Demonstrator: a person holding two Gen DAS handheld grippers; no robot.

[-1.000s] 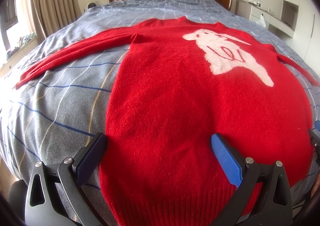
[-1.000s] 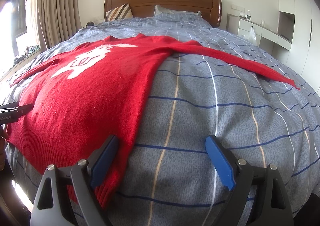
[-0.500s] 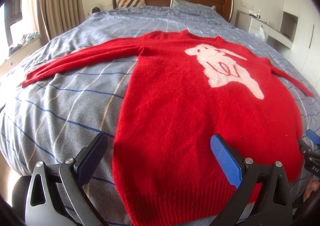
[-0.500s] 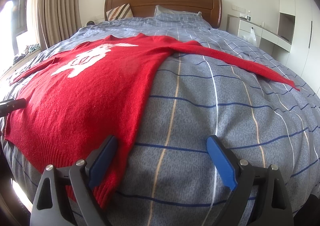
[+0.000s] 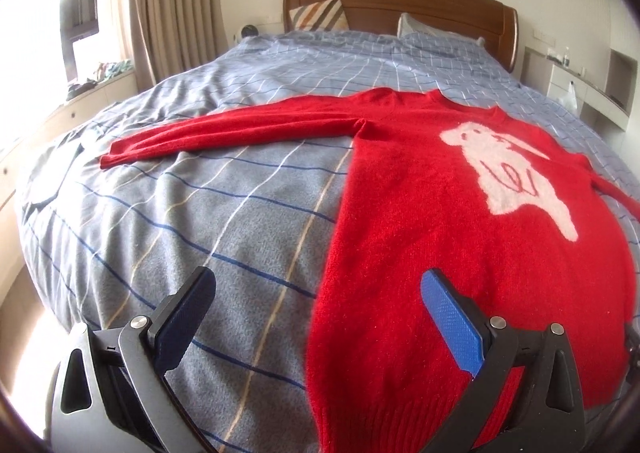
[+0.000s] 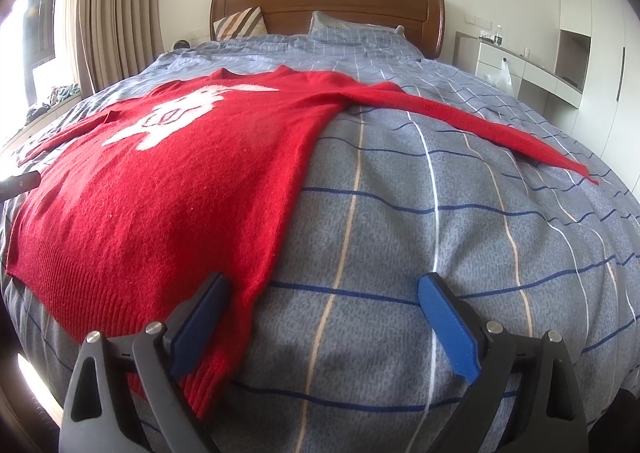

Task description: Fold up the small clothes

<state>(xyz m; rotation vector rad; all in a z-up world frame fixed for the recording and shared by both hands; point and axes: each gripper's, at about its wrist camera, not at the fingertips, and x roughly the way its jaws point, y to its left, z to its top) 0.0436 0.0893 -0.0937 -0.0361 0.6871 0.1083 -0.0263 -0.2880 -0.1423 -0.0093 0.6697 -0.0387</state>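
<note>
- The curtains (image 5: 176, 5) hang at about ten o'clock, beside the bright window, with a low ledge of clutter under it.
- The bed (image 5: 208, 205) fills the room's middle, covered in a grey-blue checked duvet; its wooden headboard (image 5: 400, 1) stands at twelve o'clock with a striped pillow (image 5: 316, 15) leaning against it.
- The left gripper (image 5: 318, 295) hangs over the foot of the bed, jaws released and spread wide, nothing pinched; its left finger is over bare duvet, its right blue finger over the sweater's lower body.
- The red sweater (image 5: 420, 233) lies flat, front up, spread across the duvet, hem towards the foot of the bed at six o'clock, neck towards twelve. A white animal motif (image 5: 504, 169) sits on the chest.
- One sleeve (image 5: 224, 129) stretches out towards nine o'clock; the other sleeve (image 6: 480, 125) runs out towards three o'clock.
- The right gripper (image 6: 322, 293) hovers over the sweater's right hem corner, jaws wide apart and just having opened further, gripping nothing; the sweater's side edge lies between the fingers, the left finger over the ribbed hem, the right over bare duvet.
- A white built-in desk (image 6: 532, 69) stands at about two o'clock by the wall.
</note>
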